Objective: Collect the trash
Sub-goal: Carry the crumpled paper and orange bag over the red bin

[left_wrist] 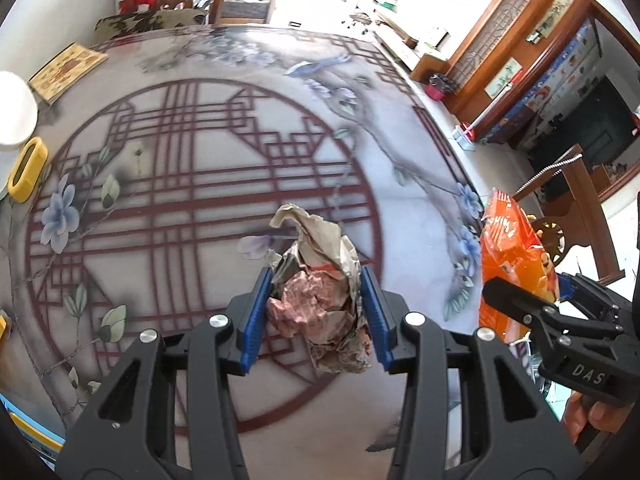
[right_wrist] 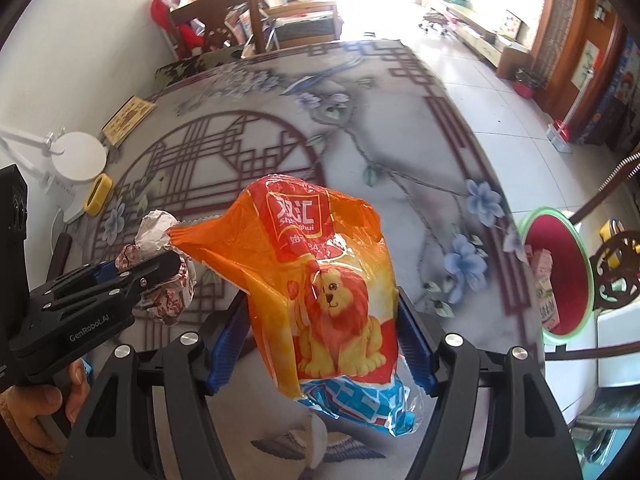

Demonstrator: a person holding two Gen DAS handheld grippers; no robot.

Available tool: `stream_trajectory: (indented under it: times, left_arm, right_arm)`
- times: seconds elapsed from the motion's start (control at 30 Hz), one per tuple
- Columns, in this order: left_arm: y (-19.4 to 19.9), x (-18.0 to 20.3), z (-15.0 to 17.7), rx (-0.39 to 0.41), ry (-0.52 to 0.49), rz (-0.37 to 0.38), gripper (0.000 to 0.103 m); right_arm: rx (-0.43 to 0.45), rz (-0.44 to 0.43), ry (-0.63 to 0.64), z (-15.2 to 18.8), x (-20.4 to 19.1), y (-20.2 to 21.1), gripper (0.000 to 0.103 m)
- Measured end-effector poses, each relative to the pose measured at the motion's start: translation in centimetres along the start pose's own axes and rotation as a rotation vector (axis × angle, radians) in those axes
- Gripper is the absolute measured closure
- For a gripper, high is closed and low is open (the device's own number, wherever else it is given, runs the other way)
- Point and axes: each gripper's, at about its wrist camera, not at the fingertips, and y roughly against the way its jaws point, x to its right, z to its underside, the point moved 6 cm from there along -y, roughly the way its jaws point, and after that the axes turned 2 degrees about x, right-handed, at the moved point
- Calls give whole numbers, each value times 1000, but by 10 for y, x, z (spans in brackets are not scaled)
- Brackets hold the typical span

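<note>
My left gripper (left_wrist: 316,292) is shut on a crumpled paper wrapper (left_wrist: 316,280), beige and pink, held above the patterned table (left_wrist: 192,152). Its blue pads press on both sides of the wad. My right gripper (right_wrist: 320,332) is shut on an orange plastic snack bag (right_wrist: 320,280) with a lion picture and a blue bottom. In the left wrist view the orange bag (left_wrist: 512,264) and the right gripper (left_wrist: 532,304) show at the right. In the right wrist view the left gripper (right_wrist: 160,268) with the paper wrapper (right_wrist: 160,240) shows at the left. A red bin with a green rim (right_wrist: 560,276) stands past the table's right edge, with a carton inside.
A white round lamp base (right_wrist: 80,156), a yellow holder (right_wrist: 98,194) and a patterned box (right_wrist: 128,118) sit along the table's left side. Wooden chairs (right_wrist: 224,16) stand at the far end. A dark carved chair back (right_wrist: 616,268) is beside the bin. Tiled floor (right_wrist: 500,92) lies to the right.
</note>
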Motion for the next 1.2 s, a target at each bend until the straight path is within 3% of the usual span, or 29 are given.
stream_trajectory:
  times: [0.67,0.97,1.2]
  left_arm:
    - [4,90,21,-10,-128,37,60]
    - [-15,151,24,-37,-214,82,60]
    - [-39,214,25,-67,-271,133,60]
  right_arm:
    - [58,7,-107,25,68,35,36]
    - [60,48,-200,45,126,47,36]
    - [61,95,-288,59,196,58,36]
